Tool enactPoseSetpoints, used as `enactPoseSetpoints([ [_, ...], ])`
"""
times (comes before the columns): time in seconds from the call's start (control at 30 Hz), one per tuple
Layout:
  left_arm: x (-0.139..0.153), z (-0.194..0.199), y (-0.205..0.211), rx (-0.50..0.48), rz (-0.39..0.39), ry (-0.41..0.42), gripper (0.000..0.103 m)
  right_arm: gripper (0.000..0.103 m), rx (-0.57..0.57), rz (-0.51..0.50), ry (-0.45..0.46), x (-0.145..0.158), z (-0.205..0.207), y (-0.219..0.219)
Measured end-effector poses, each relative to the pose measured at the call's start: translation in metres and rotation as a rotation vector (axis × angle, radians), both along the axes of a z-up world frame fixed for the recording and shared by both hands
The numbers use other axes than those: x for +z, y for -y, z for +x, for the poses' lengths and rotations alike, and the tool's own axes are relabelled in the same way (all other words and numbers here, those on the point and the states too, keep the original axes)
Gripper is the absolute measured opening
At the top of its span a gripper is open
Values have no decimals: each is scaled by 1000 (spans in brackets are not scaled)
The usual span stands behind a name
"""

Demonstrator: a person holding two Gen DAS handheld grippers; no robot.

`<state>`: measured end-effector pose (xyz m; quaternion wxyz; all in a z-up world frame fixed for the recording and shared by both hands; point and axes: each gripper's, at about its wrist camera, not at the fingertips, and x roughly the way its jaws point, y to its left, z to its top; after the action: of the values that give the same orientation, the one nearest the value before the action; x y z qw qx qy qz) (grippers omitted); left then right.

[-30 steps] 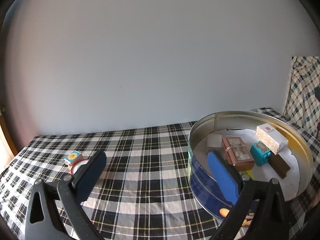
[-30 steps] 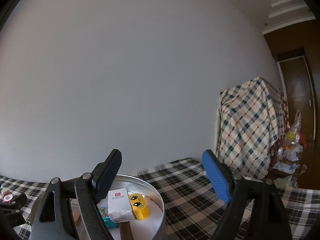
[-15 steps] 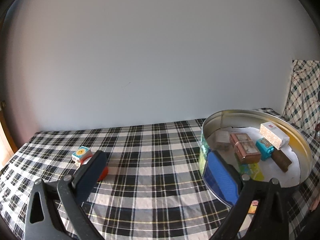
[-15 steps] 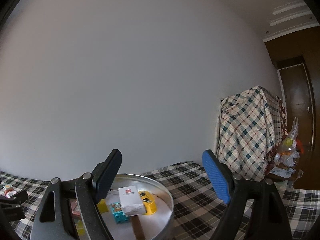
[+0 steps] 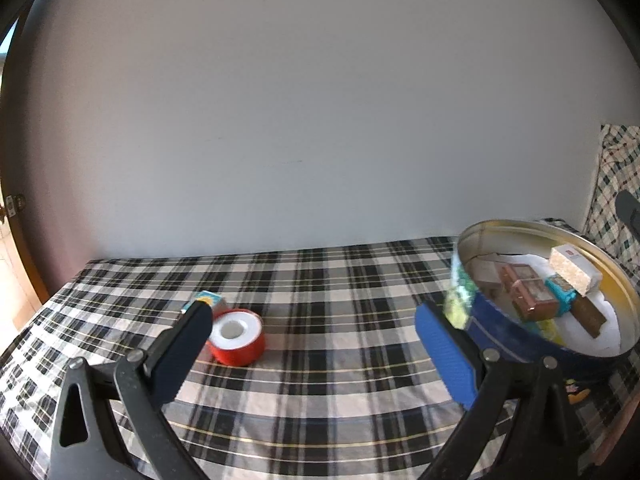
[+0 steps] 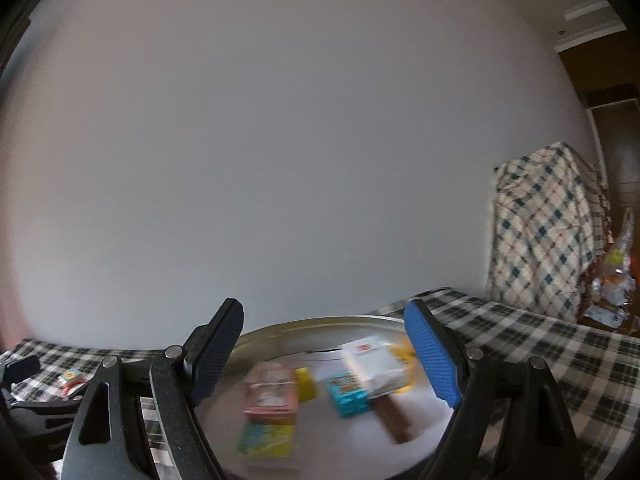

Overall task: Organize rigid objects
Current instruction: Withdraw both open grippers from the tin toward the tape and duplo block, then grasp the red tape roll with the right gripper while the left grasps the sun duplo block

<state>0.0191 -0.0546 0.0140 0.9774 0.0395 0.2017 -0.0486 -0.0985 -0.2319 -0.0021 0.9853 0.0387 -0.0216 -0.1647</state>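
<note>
Tin (image 5: 532, 350) already held several small boxes; red tape roll (image 5: 237, 342) and little box (image 5: 212, 302) remained on the bench (image 5: 328, 320); left claw (image 5: 310, 354) and right claw (image 6: 326, 354) both gaped wide, empty.

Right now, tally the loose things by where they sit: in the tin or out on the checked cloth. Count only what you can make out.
In the round tin: 6 (white box, teal block, reddish-brown box, dark brown bar, yellow block, yellow-green packet)
On the cloth: 2 (red tape roll, small printed cube)
Total: 8
</note>
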Motion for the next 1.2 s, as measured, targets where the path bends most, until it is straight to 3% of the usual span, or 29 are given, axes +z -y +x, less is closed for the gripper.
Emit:
enactPoseSetpoints([
  [0.67,-4,28,-86,112,-13,-31,102,85,195,10,-83,-7,54,-89],
  [0.9,-9,47,-136,199,-13,-73,102,85,268,20,-142,-12,77,-109],
  [1.2,-21,71,-202,376,-30,-188,102,85,443,1,-357,-24,123,-160],
])
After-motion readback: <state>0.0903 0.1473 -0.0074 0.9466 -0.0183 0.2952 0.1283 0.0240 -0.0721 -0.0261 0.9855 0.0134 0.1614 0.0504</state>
